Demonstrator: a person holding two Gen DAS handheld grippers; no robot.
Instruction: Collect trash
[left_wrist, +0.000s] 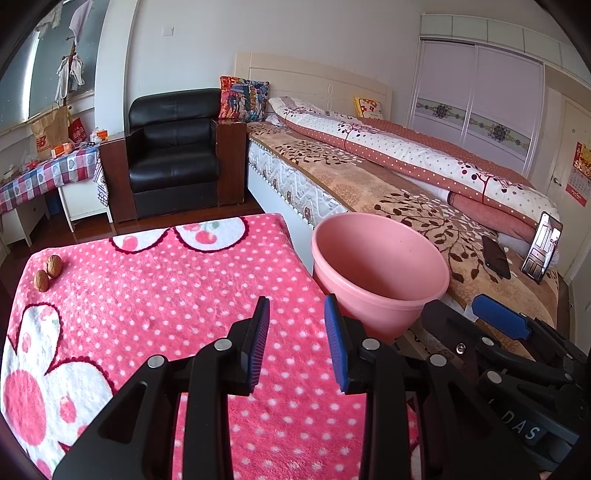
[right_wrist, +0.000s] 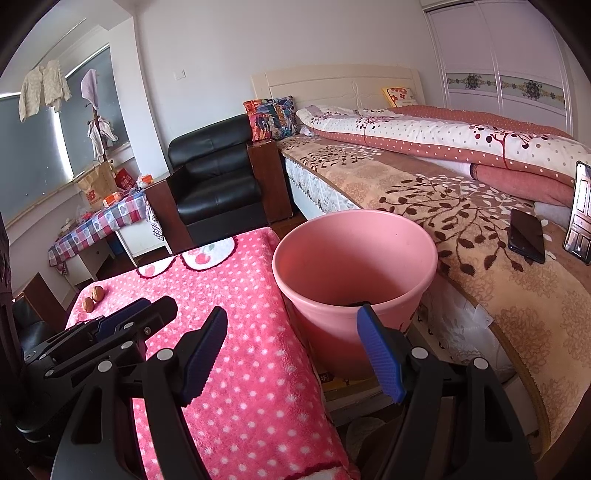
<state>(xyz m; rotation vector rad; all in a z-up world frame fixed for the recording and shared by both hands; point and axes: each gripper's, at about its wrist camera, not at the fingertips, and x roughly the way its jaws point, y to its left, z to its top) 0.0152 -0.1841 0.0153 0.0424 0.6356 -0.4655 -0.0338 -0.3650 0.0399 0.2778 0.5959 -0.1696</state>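
Two brown walnuts (left_wrist: 48, 272) lie close together at the far left corner of a table covered by a pink polka-dot cloth (left_wrist: 177, 288); they also show in the right wrist view (right_wrist: 93, 298). A pink plastic bin (left_wrist: 380, 273) stands to the right of the table, beside the bed; the right wrist view looks into it (right_wrist: 354, 273) and a small dark thing lies at its bottom. My left gripper (left_wrist: 297, 345) is open and empty over the cloth. My right gripper (right_wrist: 291, 354) is open and empty, near the bin's front rim.
A bed (left_wrist: 406, 177) with a folded quilt runs along the right. Two phones (left_wrist: 496, 256) rest on the bed, one propped upright. A black armchair (left_wrist: 173, 155) stands at the back. A side table with a checked cloth (left_wrist: 48, 173) holds bags and boxes.
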